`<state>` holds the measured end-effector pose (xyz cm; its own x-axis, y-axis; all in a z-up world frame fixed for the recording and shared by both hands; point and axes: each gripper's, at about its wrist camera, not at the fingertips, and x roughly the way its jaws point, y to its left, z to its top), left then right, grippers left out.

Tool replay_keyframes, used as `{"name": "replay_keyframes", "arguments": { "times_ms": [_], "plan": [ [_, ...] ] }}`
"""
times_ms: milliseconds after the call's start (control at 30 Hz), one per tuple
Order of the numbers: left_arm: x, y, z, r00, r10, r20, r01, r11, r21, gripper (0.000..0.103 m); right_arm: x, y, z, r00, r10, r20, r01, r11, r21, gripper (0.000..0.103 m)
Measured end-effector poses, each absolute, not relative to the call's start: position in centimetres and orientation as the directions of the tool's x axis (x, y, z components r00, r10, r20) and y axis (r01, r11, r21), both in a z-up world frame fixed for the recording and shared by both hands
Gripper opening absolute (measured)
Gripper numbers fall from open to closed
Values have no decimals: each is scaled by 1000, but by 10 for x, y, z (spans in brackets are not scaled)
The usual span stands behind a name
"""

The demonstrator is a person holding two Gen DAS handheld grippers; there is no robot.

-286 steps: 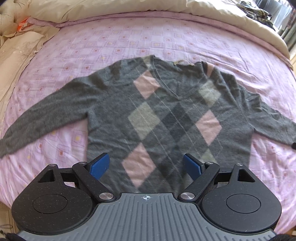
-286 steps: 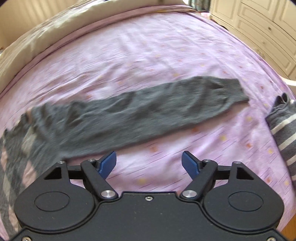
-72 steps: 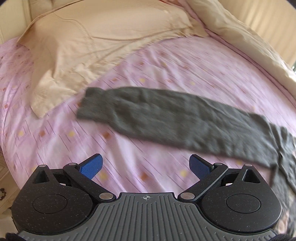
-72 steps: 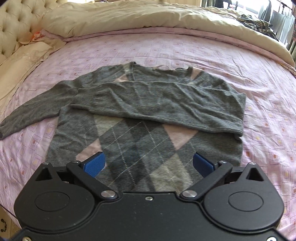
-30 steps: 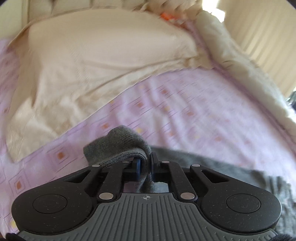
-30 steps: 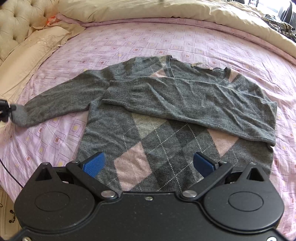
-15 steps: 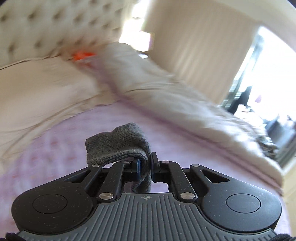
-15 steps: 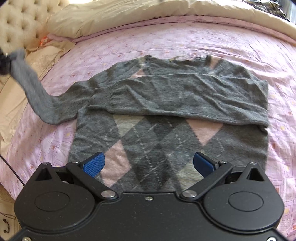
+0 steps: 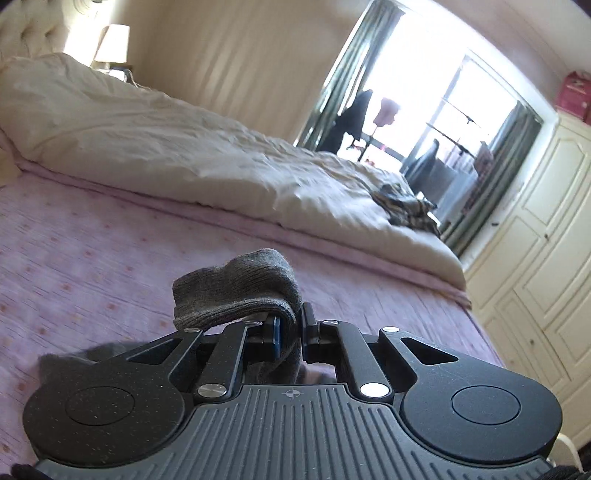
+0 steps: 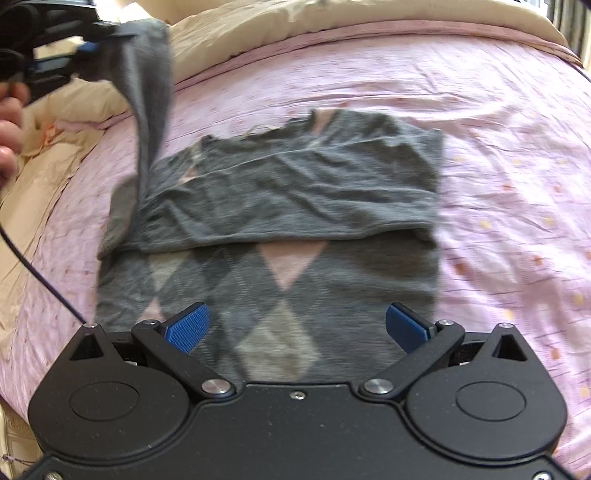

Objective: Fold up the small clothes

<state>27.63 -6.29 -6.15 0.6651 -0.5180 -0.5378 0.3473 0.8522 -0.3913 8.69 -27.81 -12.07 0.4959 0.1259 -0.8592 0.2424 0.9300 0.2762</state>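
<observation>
A grey argyle sweater (image 10: 280,258) with pink diamonds lies flat on the bed. One sleeve (image 10: 295,199) is folded across its chest. The other sleeve (image 10: 147,99) hangs raised above the sweater's left side, and its cuff (image 9: 236,291) is pinched in my left gripper (image 9: 290,328), which is shut on it. In the right wrist view that left gripper (image 10: 99,31) is at the top left, with a hand behind it. My right gripper (image 10: 295,326) hovers open over the sweater's hem, nothing between its blue pads.
A pink patterned sheet (image 10: 498,155) covers the bed. A cream duvet (image 9: 184,147) is piled along the far side, and cream pillows (image 10: 33,192) lie at the left. White wardrobes (image 9: 535,258) and a bright window (image 9: 424,122) stand beyond. A cable (image 10: 33,269) runs down at the left.
My left gripper has lifted the sleeve cuff higher and swung it in over the sweater's left side. The right gripper stays open and has shifted slightly above the hem.
</observation>
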Motion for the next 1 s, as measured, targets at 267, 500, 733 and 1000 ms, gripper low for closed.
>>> {"name": "replay_keyframes", "arguments": {
  "times_ms": [267, 500, 733, 1000],
  "plan": [
    [267, -137, -119, 513, -487, -706, 449, 854, -263, 32, 78, -307, -131, 476, 115, -872, 283, 919, 275, 102],
    [238, -135, -129, 495, -444, -747, 577, 811, -100, 44, 81, -308, -138, 467, 123, -876, 297, 911, 286, 102],
    [214, -65, -159, 533, -224, -816, 515, 851, 103, 45, 90, -295, -133, 471, 123, -873, 291, 913, 286, 102],
    [222, 27, -183, 563, 65, -824, 310, 908, 283, 45, 102, -268, -129, 454, 125, -882, 252, 932, 262, 102]
  ]
}}
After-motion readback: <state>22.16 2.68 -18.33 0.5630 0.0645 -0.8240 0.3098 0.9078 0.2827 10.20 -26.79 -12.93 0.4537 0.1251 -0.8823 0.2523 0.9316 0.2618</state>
